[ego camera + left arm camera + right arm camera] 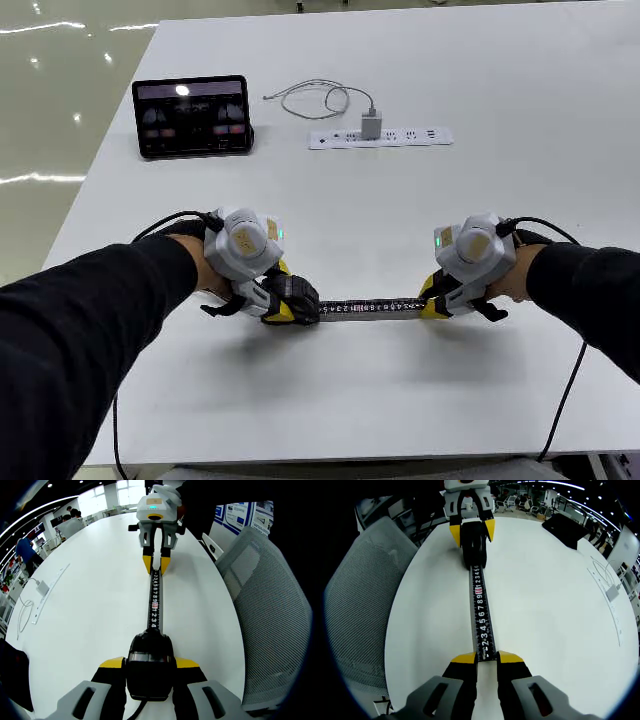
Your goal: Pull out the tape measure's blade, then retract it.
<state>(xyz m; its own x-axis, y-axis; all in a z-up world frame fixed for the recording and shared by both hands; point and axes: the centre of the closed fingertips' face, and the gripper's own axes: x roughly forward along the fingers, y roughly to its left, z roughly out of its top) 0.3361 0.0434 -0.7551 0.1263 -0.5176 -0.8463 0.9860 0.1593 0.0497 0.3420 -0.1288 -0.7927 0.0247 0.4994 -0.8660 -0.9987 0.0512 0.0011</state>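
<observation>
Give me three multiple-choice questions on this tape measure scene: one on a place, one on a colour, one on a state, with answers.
1. Where on the table is the tablet?
A. far left side
B. between the grippers
C. right edge

2. What colour are the jaw tips?
A. red
B. yellow
C. green

3. The blade is:
A. fully retracted
B. lying loose
C. pulled out between both grippers

Answers:
1 A: it stands far left, beyond the left gripper.
2 B: both grippers show yellow tips.
3 C: the left gripper holds the case and the right gripper pinches the blade's end.
</observation>
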